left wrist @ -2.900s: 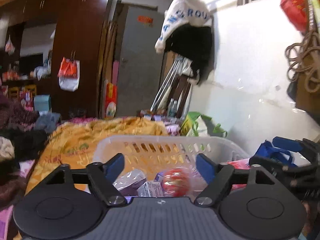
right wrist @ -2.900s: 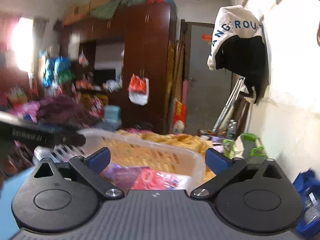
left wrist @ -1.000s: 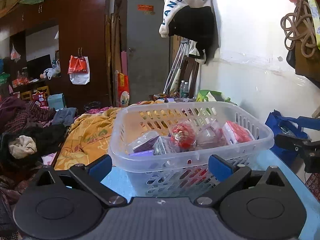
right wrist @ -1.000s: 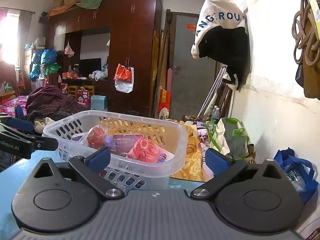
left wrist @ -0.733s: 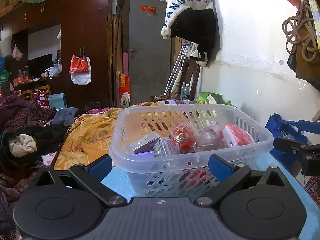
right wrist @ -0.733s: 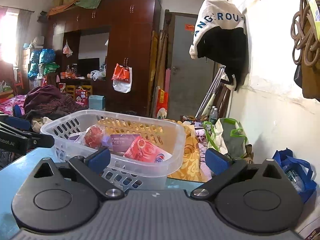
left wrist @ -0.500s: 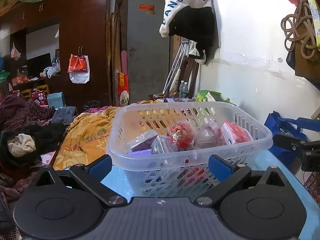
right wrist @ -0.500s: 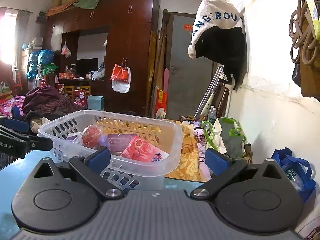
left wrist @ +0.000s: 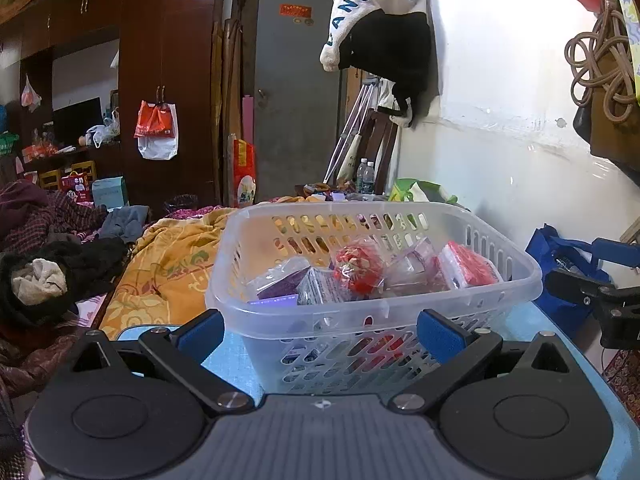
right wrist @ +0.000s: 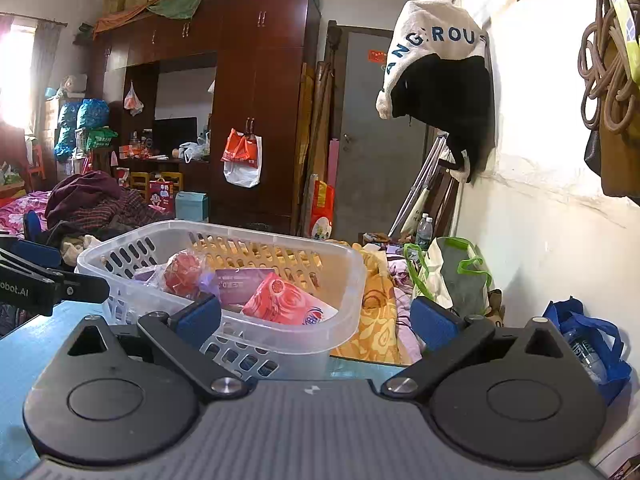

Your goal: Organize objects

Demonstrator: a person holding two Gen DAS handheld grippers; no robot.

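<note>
Blue tabletop [left wrist: 236,360]: translucent perforated plastic basket [left wrist: 372,304] held wrapped snacks [left wrist: 358,266]; sorting apparently done. Left gripper [left wrist: 320,330] and right gripper [right wrist: 316,316], beside basket, spread, empty.

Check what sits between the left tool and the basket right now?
Nothing: in the left wrist view, only bare blue tabletop separates the open left tool from the basket, whose near wall stands just ahead.
</note>
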